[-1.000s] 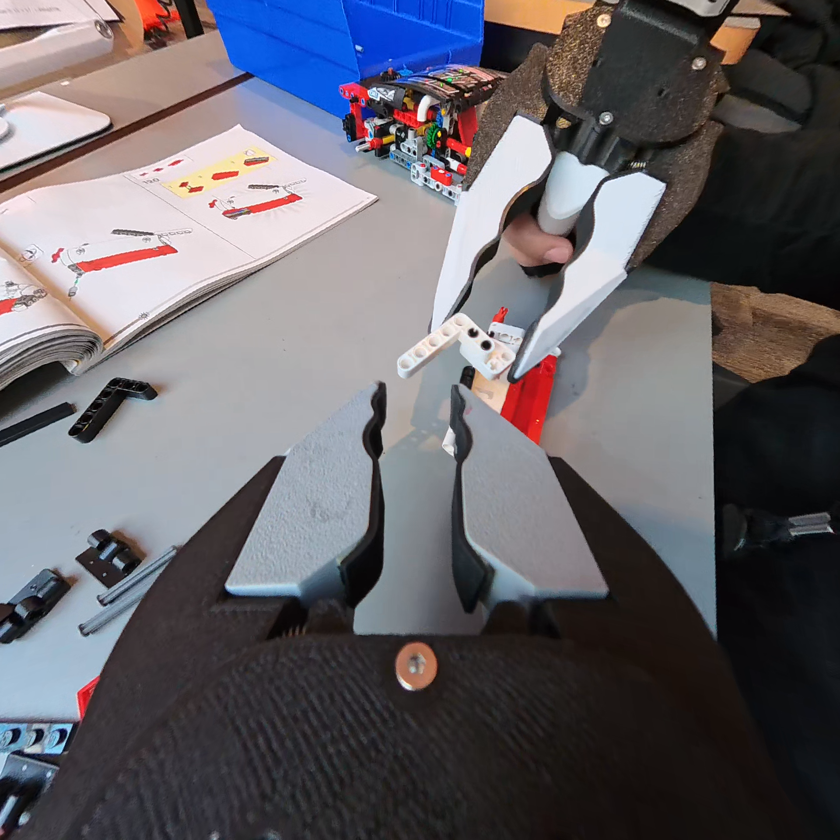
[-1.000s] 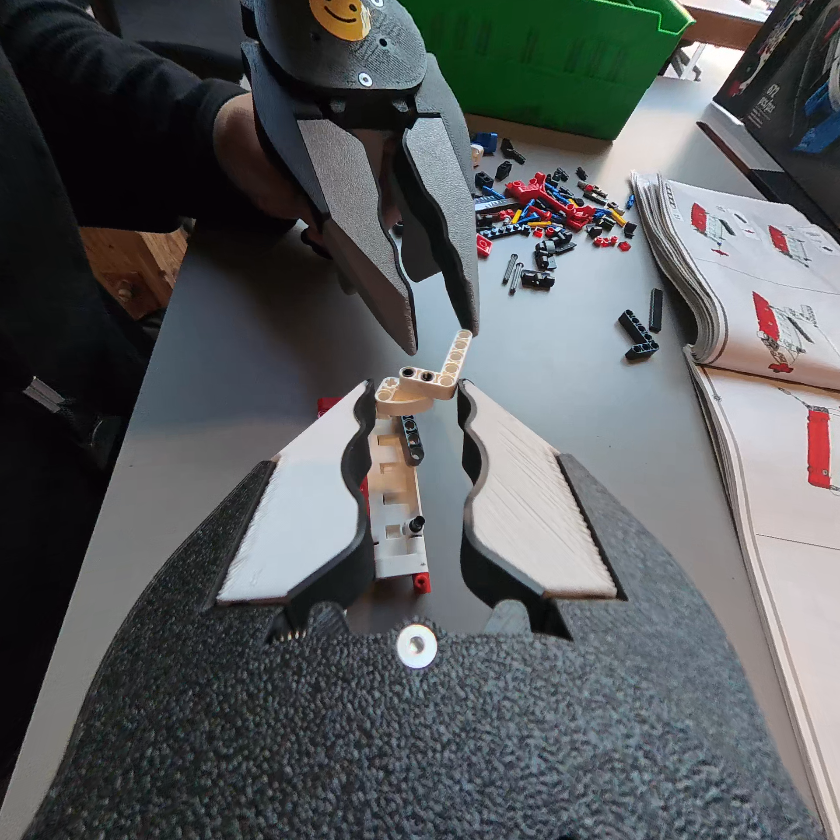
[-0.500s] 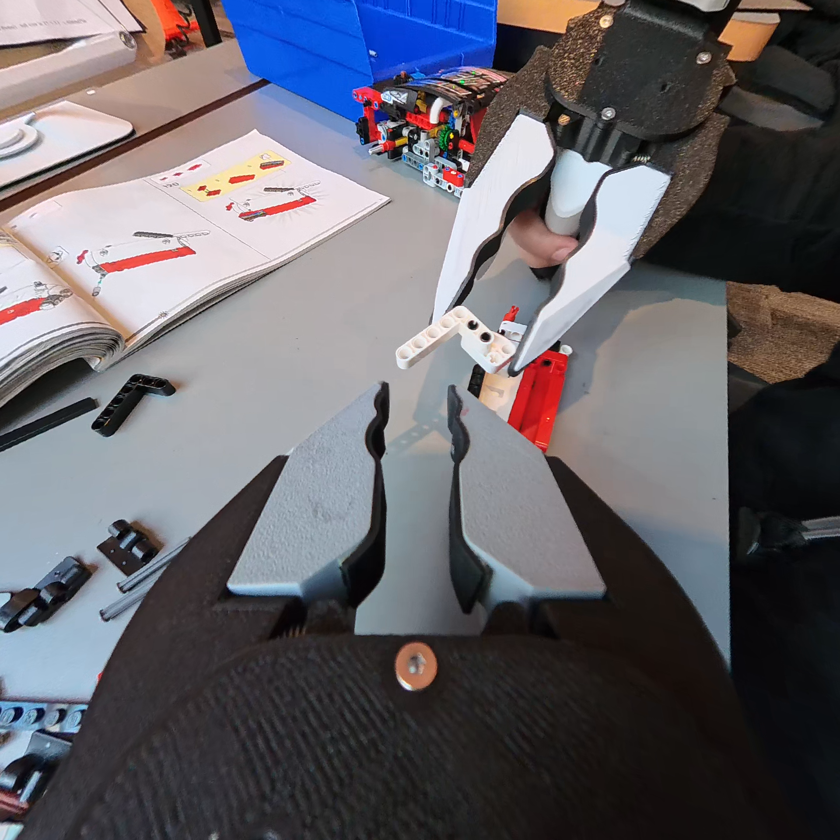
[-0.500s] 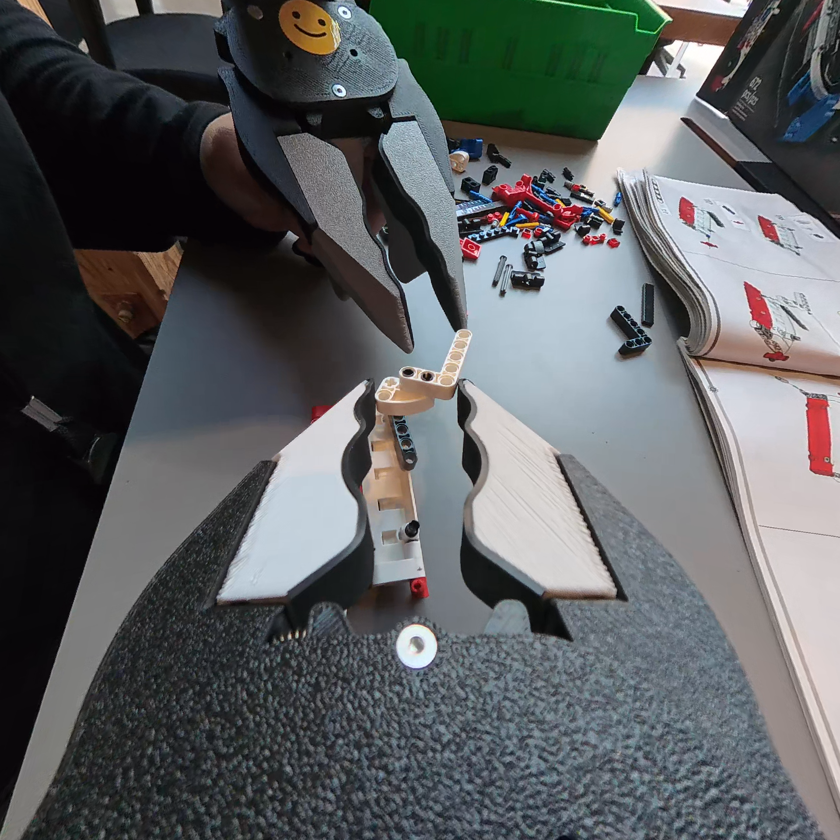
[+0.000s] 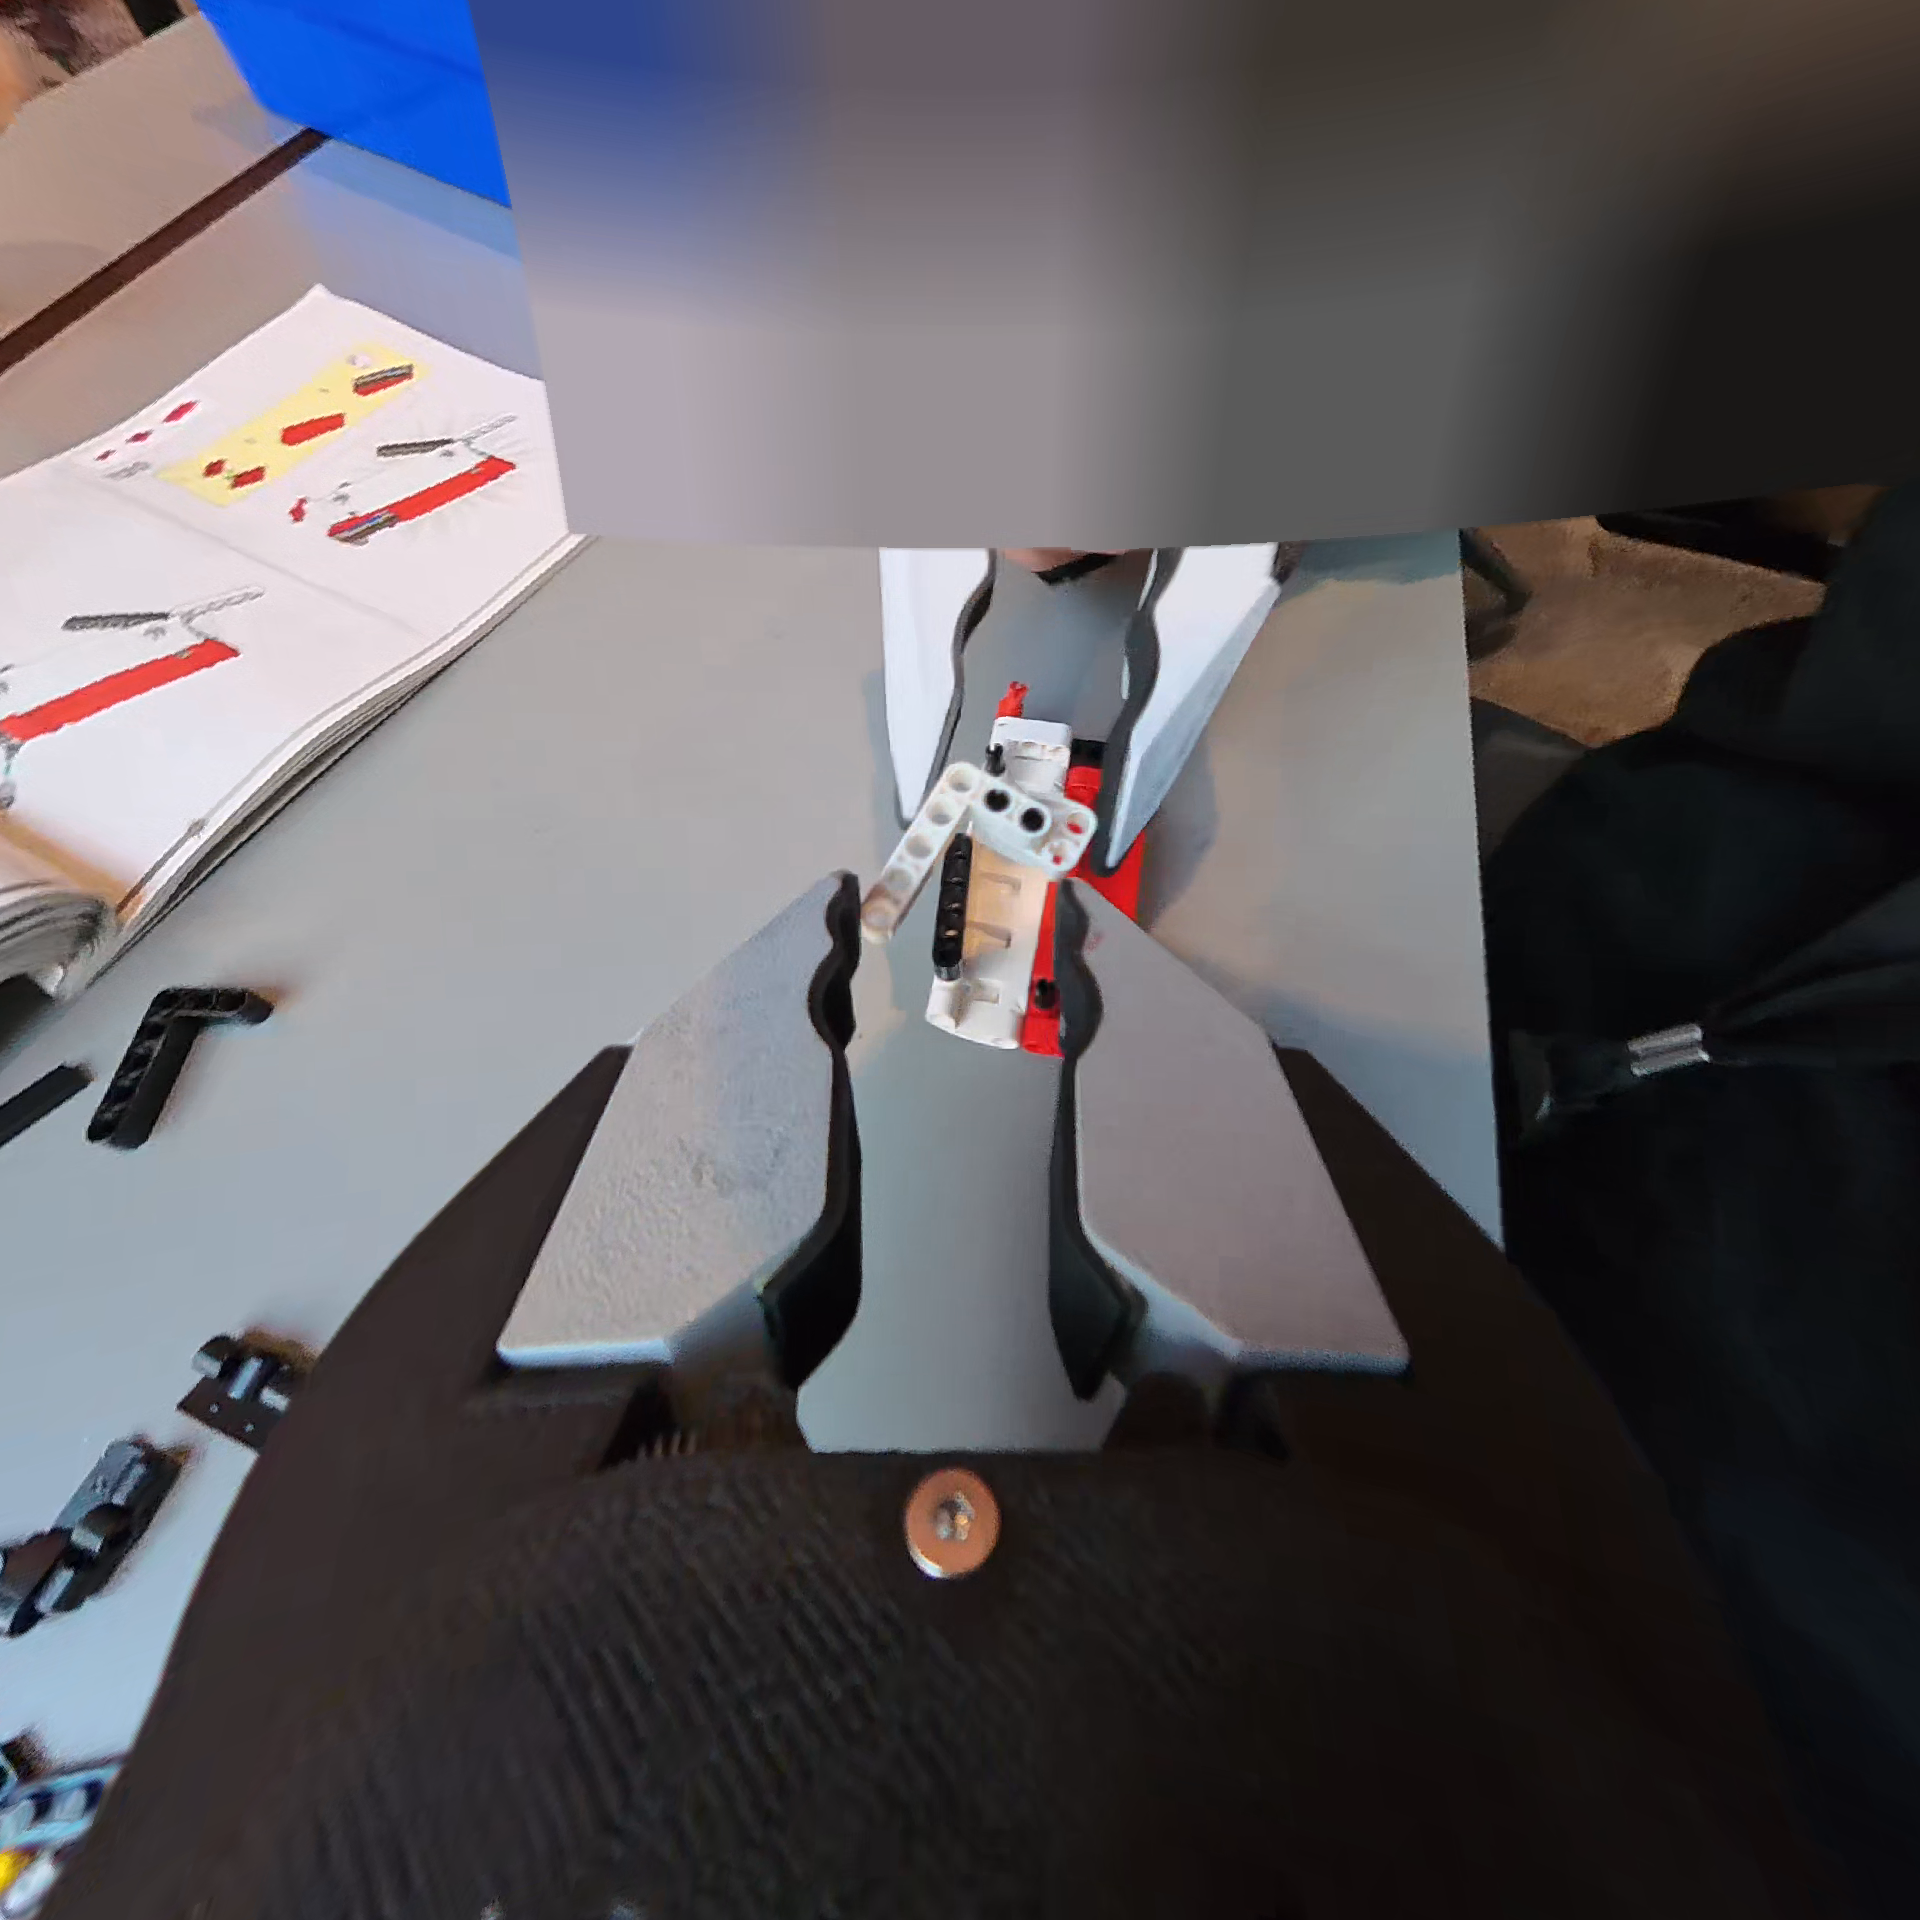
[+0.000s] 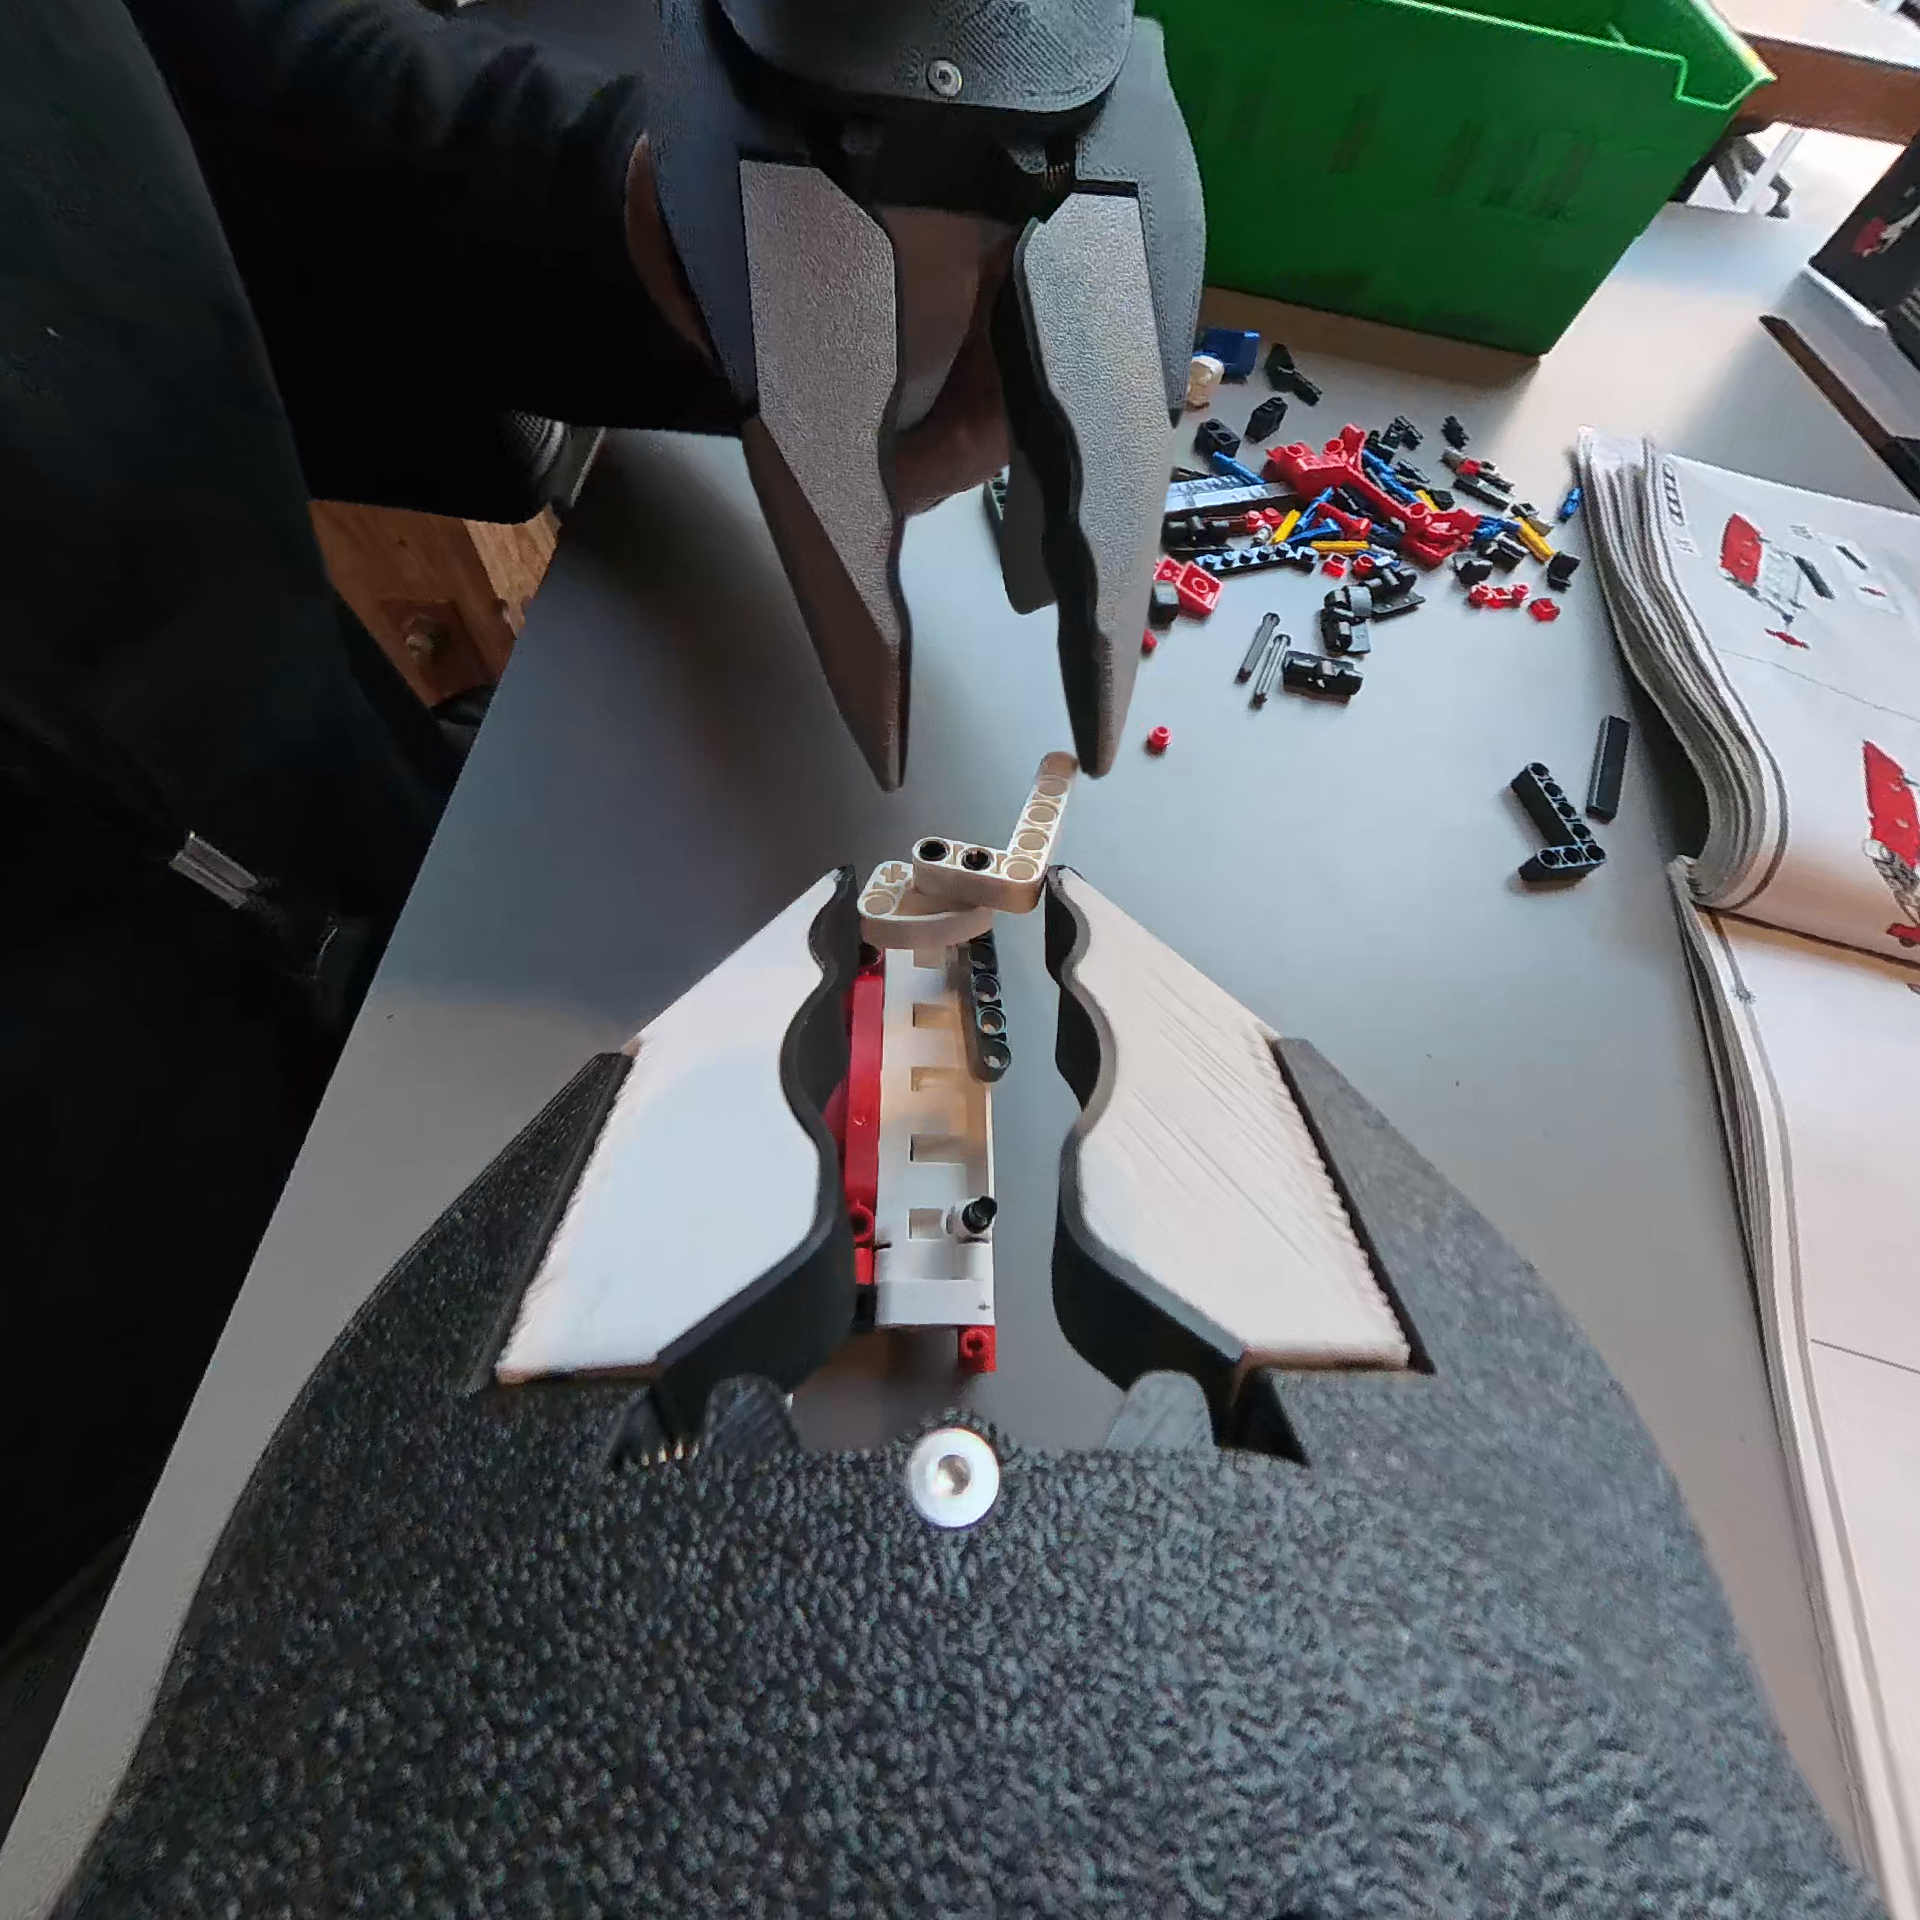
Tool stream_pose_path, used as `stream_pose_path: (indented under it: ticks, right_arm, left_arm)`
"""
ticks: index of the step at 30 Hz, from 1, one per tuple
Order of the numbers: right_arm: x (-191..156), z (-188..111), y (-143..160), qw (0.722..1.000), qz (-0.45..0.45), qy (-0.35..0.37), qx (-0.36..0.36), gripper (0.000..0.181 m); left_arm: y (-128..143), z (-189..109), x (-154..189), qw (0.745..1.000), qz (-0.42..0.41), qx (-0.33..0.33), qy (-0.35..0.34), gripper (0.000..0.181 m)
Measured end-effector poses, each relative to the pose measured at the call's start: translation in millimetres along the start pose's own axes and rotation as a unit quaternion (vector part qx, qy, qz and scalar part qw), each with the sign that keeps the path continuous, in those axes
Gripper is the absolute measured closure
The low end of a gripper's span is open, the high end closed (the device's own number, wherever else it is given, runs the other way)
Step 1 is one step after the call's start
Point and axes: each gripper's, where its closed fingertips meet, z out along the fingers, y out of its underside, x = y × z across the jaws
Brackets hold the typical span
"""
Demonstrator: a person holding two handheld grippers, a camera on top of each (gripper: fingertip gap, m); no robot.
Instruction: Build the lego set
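A white and red Lego assembly (image 6: pixel 935 1143) lies along the grey table (image 6: pixel 623 831), with a white L-shaped beam (image 6: pixel 987 868) on its far end. My right gripper (image 6: pixel 948 881) has its white fingers shut on that end, the beam between the tips. In the left wrist view the assembly (image 5: pixel 992 956) and beam (image 5: pixel 997 821) sit just past my left gripper (image 5: pixel 958 902), which is open and empty. My right gripper (image 5: pixel 1003 836) faces it there. In the right wrist view my left gripper (image 6: pixel 992 774) comes down from above, one fingertip (image 6: pixel 1086 727) at the beam's long arm.
An open instruction manual (image 5: pixel 260 582) lies to the left, also in the right wrist view (image 6: pixel 1818 727). Several loose pieces (image 6: pixel 1351 520) lie before a green bin (image 6: pixel 1403 156). A black L-beam (image 6: pixel 1558 831) lies near the manual. The table edge (image 5: pixel 1475 935) is close by. Left and right tips are no more than a few centimetres apart. The black L-beam (image 6: pixel 1558 831) is about 20 cm from both grippers' fingertips. Look for it in the left wrist view (image 5: pixel 175 1044) too.
My left gripper has moved in toward the assembly and its jaws have spread a little. Its tips now reach the beam's long arm. The right gripper holds as before.
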Motion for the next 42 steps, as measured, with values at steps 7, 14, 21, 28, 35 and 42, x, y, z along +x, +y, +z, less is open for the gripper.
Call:
stream_pose_path:
  ticks: [7, 14, 21, 28, 35, 42]
  right_arm:
    - [-3.9, 0.6, -1.8, 1.000, -0.025, -0.019, -0.004, 0.146]
    - [-11.6, 8.3, 1.9, 0.999, -0.018, -0.033, 0.008, 0.146]
    - [-4.7, 10.6, 3.0, 1.000, -0.008, -0.011, 0.012, 0.149]
    - [-3.1, 6.5, 1.1, 1.000, 0.016, 0.010, 0.019, 0.158]
    - [-4.6, -6.3, 7.2, 0.999, 0.023, 0.047, 0.007, 0.161]
    - [-11.2, -12.8, 12.0, 0.997, 0.036, 0.060, 0.011, 0.162]
  left_arm:
    - [9.8, 6.7, -3.7, 0.998, 0.046, -0.039, -0.029, 0.153]
    - [10.4, 5.9, -1.7, 0.998, 0.051, -0.033, -0.028, 0.171]
    - [15.8, -1.4, -6.9, 0.997, 0.015, -0.062, -0.038, 0.177]
    - [20.6, -9.6, -17.4, 0.997, -0.010, -0.070, -0.043, 0.177]
    - [28.5, -8.0, -19.8, 0.994, 0.021, -0.098, -0.047, 0.177]
    - [30.0, -7.0, -18.6, 0.993, 0.022, -0.104, -0.048, 0.177]
